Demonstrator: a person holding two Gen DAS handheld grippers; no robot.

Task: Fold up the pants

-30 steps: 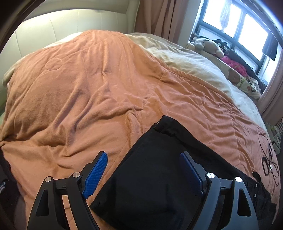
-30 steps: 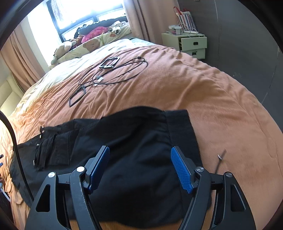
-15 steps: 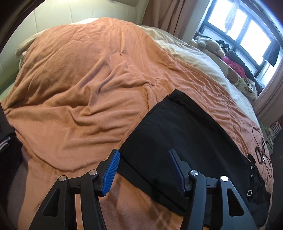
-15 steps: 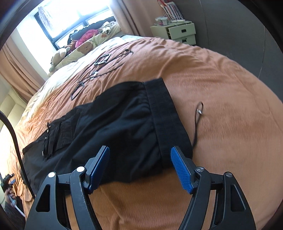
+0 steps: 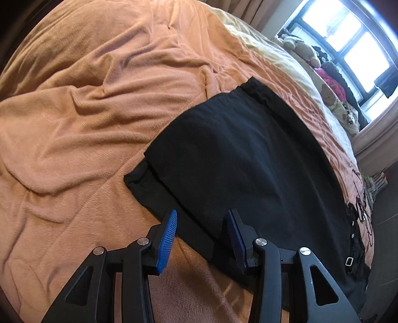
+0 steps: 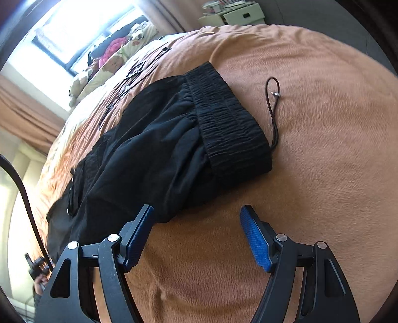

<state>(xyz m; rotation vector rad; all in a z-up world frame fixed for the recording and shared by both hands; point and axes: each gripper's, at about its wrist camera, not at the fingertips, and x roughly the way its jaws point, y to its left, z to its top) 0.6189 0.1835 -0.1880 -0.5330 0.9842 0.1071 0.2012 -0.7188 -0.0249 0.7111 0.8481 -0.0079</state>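
Black pants [image 5: 236, 154] lie folded lengthwise on an orange blanket [image 5: 99, 99]. In the left wrist view the leg end is near me. My left gripper [image 5: 202, 212] hangs just over the near edge of that leg. Its jaws are closing, with the fabric edge between them and the pads [image 5: 168, 236] not pressing on it. In the right wrist view the pants [image 6: 161, 149] show their ribbed waistband [image 6: 231, 124], with a black drawstring [image 6: 272, 99] lying loose beside it. My right gripper [image 6: 197, 208] stands open over the blanket [image 6: 323, 124] just below the waistband corner, and its left finger overlaps the cloth edge.
Stuffed toys [image 5: 303, 49] and clothes line the window side of the bed. Black cables [image 6: 134, 72] lie on the blanket beyond the pants. A pale nightstand [image 6: 238, 15] stands past the bed's far corner. Bare blanket spreads to the left of the pants.
Both grippers have sunk toward the near edge of the pants. The left jaws have narrowed a lot. The right gripper has rolled and slid off the cloth to the waistband corner, still as wide.
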